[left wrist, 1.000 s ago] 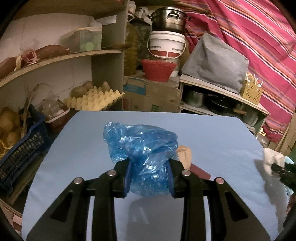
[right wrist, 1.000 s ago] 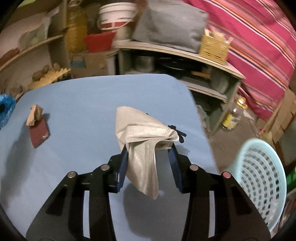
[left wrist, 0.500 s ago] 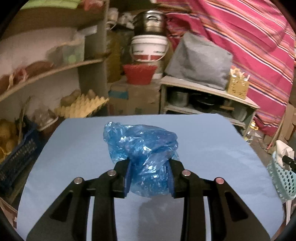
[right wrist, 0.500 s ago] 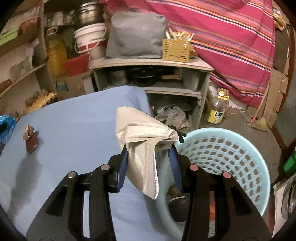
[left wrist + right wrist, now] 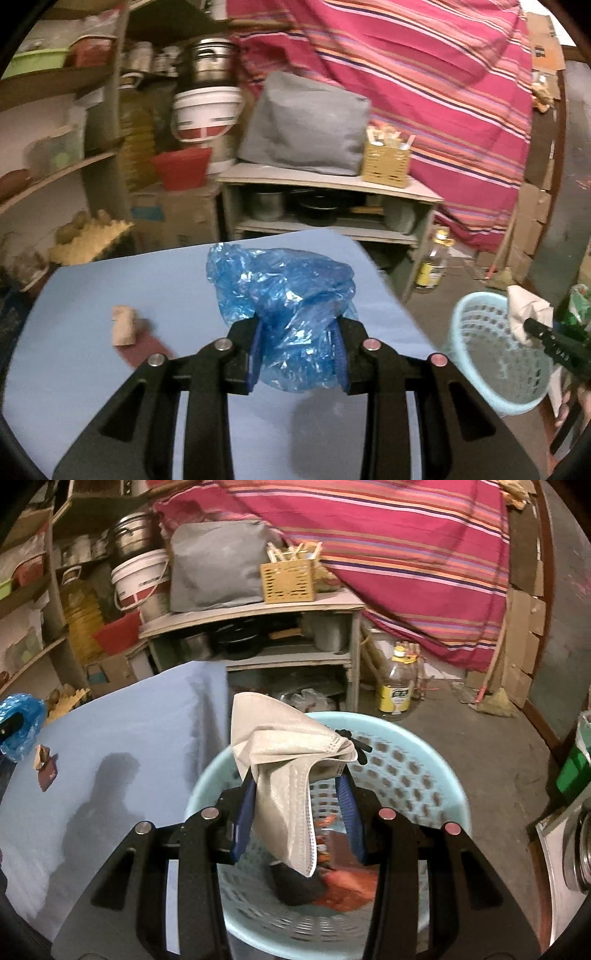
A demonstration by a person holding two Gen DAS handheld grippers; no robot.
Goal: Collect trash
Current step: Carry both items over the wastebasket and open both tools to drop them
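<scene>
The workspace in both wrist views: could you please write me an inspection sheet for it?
Surface: light blue table cover, mostly bare.
Job's things: crumpled blue plastic bag in the left gripper, above the table; grey-white face mask in the right gripper, above the pale blue perforated plastic basket, which already holds some rubbish.
Clutter: beige crumpled scrap and dark red wrapper lying on the table.
Grippers: both shut on their items.
Cables: nothing seen.
Surroundings: shelves with pots, white bucket, striped red cloth, glass jar with a yellow label on the floor.
</scene>
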